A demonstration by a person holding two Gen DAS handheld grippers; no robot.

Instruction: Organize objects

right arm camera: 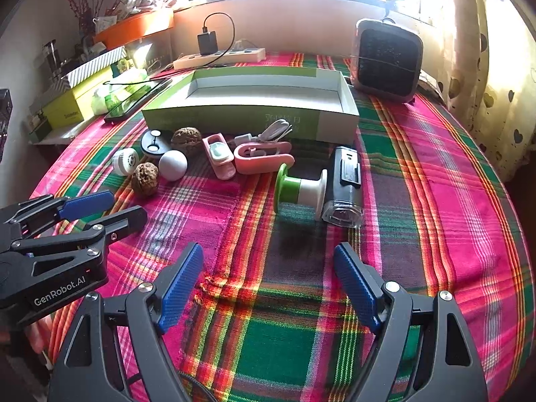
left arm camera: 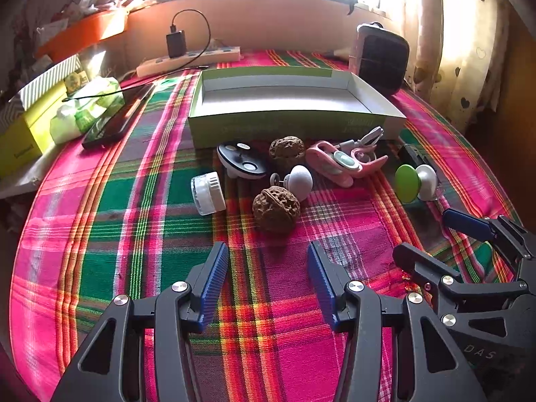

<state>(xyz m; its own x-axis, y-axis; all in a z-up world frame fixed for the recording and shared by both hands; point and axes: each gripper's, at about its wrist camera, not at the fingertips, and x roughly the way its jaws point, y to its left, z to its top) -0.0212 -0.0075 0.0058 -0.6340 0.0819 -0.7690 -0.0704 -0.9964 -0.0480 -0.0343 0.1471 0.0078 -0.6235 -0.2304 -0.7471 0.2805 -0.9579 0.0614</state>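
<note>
While both tongs hover spread and empty, the left gripper (left arm camera: 268, 284) has the nearer walnut (left arm camera: 276, 208) straight ahead, close. The right gripper (right arm camera: 268, 284) faces the green-and-white spool (right arm camera: 299, 189), its long axis lying crosswise. Beyond them all waits the open box (left arm camera: 294, 125), empty.

Pink-green plaid cloth (right arm camera: 435, 174); green-white box (right arm camera: 234, 119); brown walnuts (left arm camera: 276, 209); blue-padded tongs (right arm camera: 268, 288).
</note>
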